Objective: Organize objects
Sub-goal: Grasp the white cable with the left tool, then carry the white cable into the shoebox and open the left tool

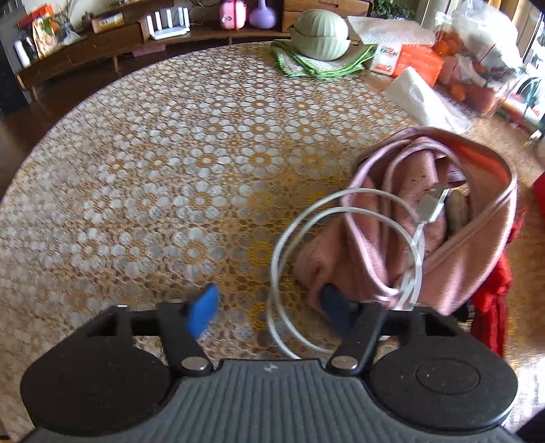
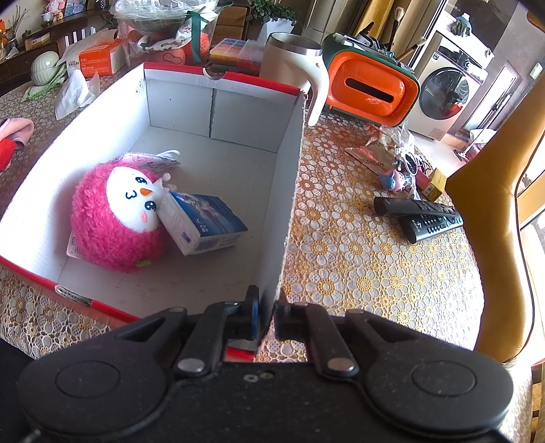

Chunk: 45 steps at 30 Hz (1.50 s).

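Observation:
A white USB cable (image 1: 432, 208) lies coiled, partly on a crumpled pink towel (image 1: 477, 238) and partly on the lace tablecloth (image 1: 170, 170). My left gripper (image 1: 269, 305) stands open low over the cloth. The coil's left strand passes between its fingers, and the right finger sits inside the loop against the towel's edge. In the right wrist view my right gripper (image 2: 269, 315) is shut on the near right wall of a white cardboard box (image 2: 170, 98) with a red rim. Inside lie a pink plush owl (image 2: 112, 231) and a blue-and-white packet (image 2: 204, 221).
A red cloth (image 1: 494, 306) hangs beside the towel. A green lidded bowl (image 1: 322, 32), an orange carton (image 1: 419, 63) and bags crowd the table's far side. Right of the box lie two remotes (image 2: 422, 218), an orange tissue holder (image 2: 371, 92), a mug (image 2: 293, 58) and a chair back (image 2: 494, 238).

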### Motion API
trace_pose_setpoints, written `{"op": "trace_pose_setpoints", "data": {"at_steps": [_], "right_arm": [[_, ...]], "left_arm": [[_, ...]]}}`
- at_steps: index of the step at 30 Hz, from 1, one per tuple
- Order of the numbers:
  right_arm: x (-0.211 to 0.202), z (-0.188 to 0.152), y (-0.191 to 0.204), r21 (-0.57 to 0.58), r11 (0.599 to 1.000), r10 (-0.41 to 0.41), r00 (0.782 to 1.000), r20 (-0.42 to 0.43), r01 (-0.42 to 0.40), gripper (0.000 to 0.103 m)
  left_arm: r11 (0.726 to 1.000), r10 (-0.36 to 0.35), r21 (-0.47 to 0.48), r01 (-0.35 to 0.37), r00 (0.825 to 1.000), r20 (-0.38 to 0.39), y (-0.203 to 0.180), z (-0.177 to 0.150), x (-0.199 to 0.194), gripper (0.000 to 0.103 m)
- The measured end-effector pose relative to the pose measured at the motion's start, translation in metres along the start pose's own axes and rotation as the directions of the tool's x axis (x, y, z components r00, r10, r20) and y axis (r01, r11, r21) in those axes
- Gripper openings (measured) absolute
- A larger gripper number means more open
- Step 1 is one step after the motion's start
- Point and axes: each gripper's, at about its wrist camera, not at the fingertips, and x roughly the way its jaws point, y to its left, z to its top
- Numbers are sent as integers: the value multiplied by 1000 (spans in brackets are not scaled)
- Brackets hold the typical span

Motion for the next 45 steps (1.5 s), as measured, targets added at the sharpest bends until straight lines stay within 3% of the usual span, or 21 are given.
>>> {"op": "trace_pose_setpoints", "data": {"at_steps": [2,5,10,14,19,26,29,33,38,45], "right_arm": [[0,0,0,-1,1000,0,1000,0,0,8],[0,-1,-1,-2,1000,-2,1000,0,2,8],[1,-2,-2,-2,1000,-1,1000,-1,1,8],[1,-2,-2,-2,1000,-1,1000,-1,1,8],[1,-2,-2,-2,1000,-2,1000,-1,2,8],[1,-1,0,-2,1000,-2,1000,-2,2,8],[1,-2,-2,-3,1000,-2,1000,-3,2,8],[1,-1,-1,-3,1000,-3,1000,-3,3,8],[1,-1,-1,-4,1000,-3,1000,-3,3,8],[1,0,-3,-6,1000,-4,1000,-2,4,8]], "left_arm": [[1000,-13,-5,13,1000,-3,-2,0,-3,45],[999,-1,35,1,1000,12,-11,-1,-12,45],[991,-56,123,51,998,37,-29,-7,-32,45],[975,-122,186,117,992,14,-39,-12,-38,45],[957,-110,267,115,993,-32,-49,-21,-25,45],[949,-83,301,91,996,-41,-50,-26,-13,45],[943,-57,325,65,998,-35,-54,-27,-12,25],[934,-45,353,47,999,-16,-60,-29,-19,14],[943,-59,329,43,997,38,-59,-23,-42,6],[962,-122,257,93,987,102,-53,-7,-80,5]]}}
